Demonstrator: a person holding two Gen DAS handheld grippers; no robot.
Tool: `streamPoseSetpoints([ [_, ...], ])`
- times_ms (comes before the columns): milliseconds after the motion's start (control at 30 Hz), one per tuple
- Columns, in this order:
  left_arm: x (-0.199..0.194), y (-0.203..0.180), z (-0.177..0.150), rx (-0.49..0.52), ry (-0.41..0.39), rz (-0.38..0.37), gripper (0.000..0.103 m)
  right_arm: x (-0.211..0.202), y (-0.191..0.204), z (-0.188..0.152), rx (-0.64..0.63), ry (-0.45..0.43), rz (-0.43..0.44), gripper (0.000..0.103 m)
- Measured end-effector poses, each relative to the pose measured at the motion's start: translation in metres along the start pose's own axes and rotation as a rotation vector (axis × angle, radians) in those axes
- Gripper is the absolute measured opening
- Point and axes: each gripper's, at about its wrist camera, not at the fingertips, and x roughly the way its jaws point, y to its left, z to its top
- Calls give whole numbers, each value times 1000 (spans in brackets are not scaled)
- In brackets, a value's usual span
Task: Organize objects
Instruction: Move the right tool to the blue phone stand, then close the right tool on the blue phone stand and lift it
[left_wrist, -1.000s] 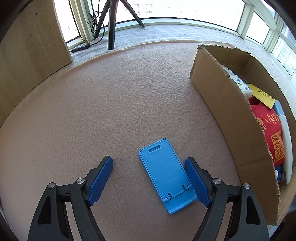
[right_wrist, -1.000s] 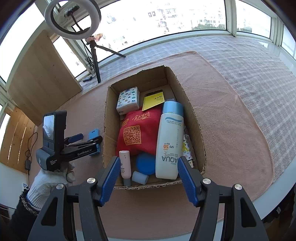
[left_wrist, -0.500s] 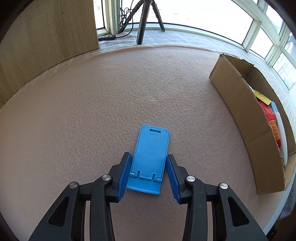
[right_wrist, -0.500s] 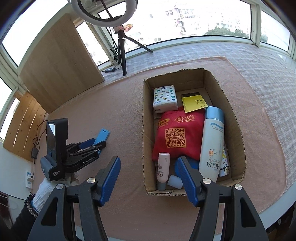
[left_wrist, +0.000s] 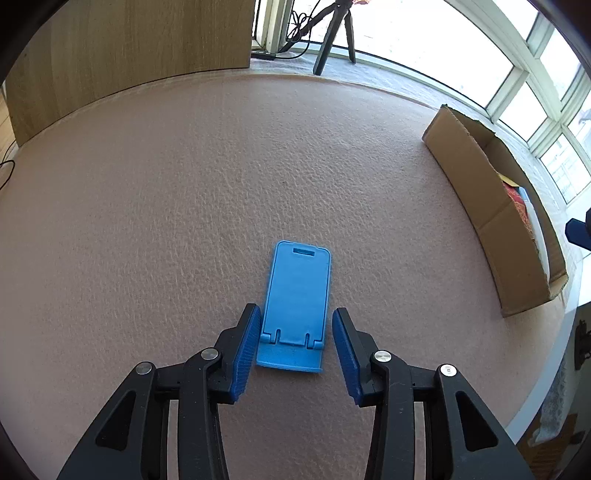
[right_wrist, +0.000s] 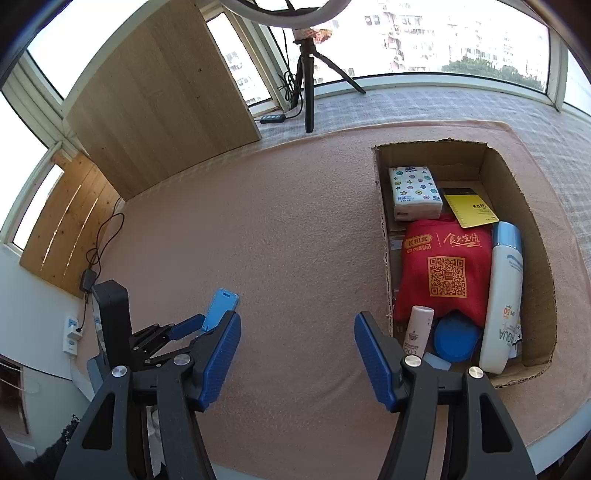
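A blue phone stand (left_wrist: 297, 295) lies flat on the pinkish mat (left_wrist: 184, 221), pointing straight away from me. My left gripper (left_wrist: 295, 345) is shut on its near end, one blue pad on each long edge. From the right wrist the stand (right_wrist: 223, 304) pokes out beyond the left tool's black body (right_wrist: 114, 314). My right gripper (right_wrist: 297, 350) hangs open over bare mat, holding nothing, just left of the cardboard box (right_wrist: 517, 192). The box (left_wrist: 480, 206) holds a red bag (right_wrist: 443, 266), a white sunscreen bottle (right_wrist: 502, 302), a tissue pack (right_wrist: 413, 192) and small items.
A wooden board (right_wrist: 159, 99) leans at the back left, and a tripod (right_wrist: 308, 92) with a power strip (right_wrist: 273, 118) stands behind the mat. A cable (right_wrist: 99, 243) hangs off the left side. The table's front edge runs below the box.
The left jaws went from wide open to closed on the stand, which now sits farther from the box and lines up with the fingers. The right gripper moved left, still open.
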Motion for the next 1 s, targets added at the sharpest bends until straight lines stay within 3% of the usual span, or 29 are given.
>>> streamPoseSetpoints([
  [67, -4, 0, -5, -19, 13, -52, 58, 7, 9, -1, -13, 14, 14, 60],
  [333, -10, 16, -8, -65, 24, -136, 58, 40, 36, -4, -37, 81, 74, 60],
  [467, -10, 17, -5, -45, 23, -117, 57, 62, 44, -4, -27, 121, 92, 60],
  [600, -7, 18, 3, -39, 24, -154, 57, 84, 43, -3, 25, 162, 146, 60],
  [767, -3, 17, 2, -22, 38, -188, 48, 114, 43, -3, 84, 225, 187, 59],
  [833, -2, 20, 3, -30, 42, -208, 45, 124, 45, -4, 88, 245, 184, 51],
  [1000, -1, 23, 2, -31, 43, -221, 39, 141, 49, -3, 85, 269, 151, 42],
])
